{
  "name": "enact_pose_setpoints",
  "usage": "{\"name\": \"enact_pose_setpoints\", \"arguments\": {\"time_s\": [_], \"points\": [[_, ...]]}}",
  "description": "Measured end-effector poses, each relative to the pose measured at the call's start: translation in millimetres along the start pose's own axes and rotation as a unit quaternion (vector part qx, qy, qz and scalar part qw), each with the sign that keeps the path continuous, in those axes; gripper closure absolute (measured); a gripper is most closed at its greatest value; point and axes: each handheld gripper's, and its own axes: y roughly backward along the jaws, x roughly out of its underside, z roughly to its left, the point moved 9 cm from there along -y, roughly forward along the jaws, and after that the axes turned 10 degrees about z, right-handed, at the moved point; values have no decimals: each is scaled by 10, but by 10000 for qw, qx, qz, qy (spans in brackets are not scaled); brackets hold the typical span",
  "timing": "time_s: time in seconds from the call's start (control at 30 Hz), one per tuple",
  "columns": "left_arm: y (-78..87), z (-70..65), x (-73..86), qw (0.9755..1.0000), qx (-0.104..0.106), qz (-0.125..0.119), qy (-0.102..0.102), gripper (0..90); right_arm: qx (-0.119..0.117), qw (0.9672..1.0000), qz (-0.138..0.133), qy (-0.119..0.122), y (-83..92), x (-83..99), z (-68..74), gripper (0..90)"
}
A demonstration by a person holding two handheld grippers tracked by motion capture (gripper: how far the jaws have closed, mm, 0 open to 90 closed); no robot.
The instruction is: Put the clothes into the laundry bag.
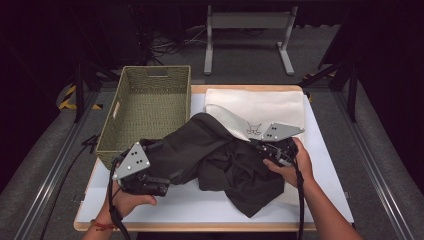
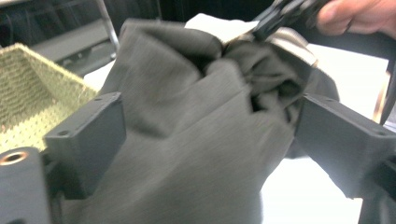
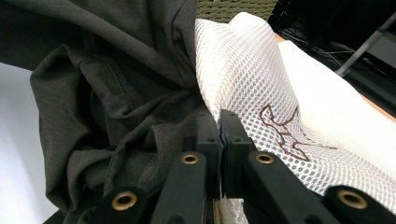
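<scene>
While the right tool [image 3: 219,122] has its jaws pressed together on the edge of a white mesh laundry bag [image 3: 261,84], pinching the netting right where the dark garment [image 3: 112,93] meets it, the left tool [image 2: 205,135] stands spread wide, its two black jaws on either side of a fold of that same garment without pressing on it. No earlier moment is needed to read this: in the left tool's own view the cloth lies loose between the pads, with clear space at the right jaw.

From the high view, the dark garment [image 1: 220,155] lies crumpled across the middle of the counter [image 1: 200,207], its upper part tucked into the mouth of the mesh bag [image 1: 260,107], which stretches toward the far right side of the white surface. A brown emblem is printed on the netting near the right tool [image 1: 272,145]. The left tool [image 1: 150,172] sits at the garment's near-left end, held by the left hand [image 1: 127,200]; the right hand [image 1: 295,165] grips its tool at the bag's opening.

A woven green basket [image 1: 150,107] stands at the far left of the counter, just beside the garment, and it shows again in the left gripper view [image 2: 32,93].
</scene>
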Motion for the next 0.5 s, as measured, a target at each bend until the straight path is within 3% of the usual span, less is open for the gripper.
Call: {"name": "enact_pose_setpoints", "arguments": {"time_s": [0.07,0.13,0.23,0.27,0.3,0.33,0.4,0.5], "points": [[-139,126,94,9994,44,336,62,65,0,10000,17,14,-1,-2,2,886],[-289,201,184,9975,155,650,219,127,18,10000,39,55,3,-9,2,885],[-356,230,213,9966,-18,801,198,374,11,10000,50,67,0,-10,5,885],[-360,246,193,9970,-122,743,155,374,11,10000,50,67,0,-10,5,885],[-354,250,172,9975,-71,689,167,652,37,9999,64,86,-1,-10,3,884],[-352,236,154,9978,61,642,160,652,37,9999,64,86,-1,-10,3,884],[-397,170,157,9968,165,777,-29,871,72,9999,77,113,1,-14,3,885],[-514,45,178,9947,360,948,-172,888,96,9999,70,93,10,-19,-5,884]]}}
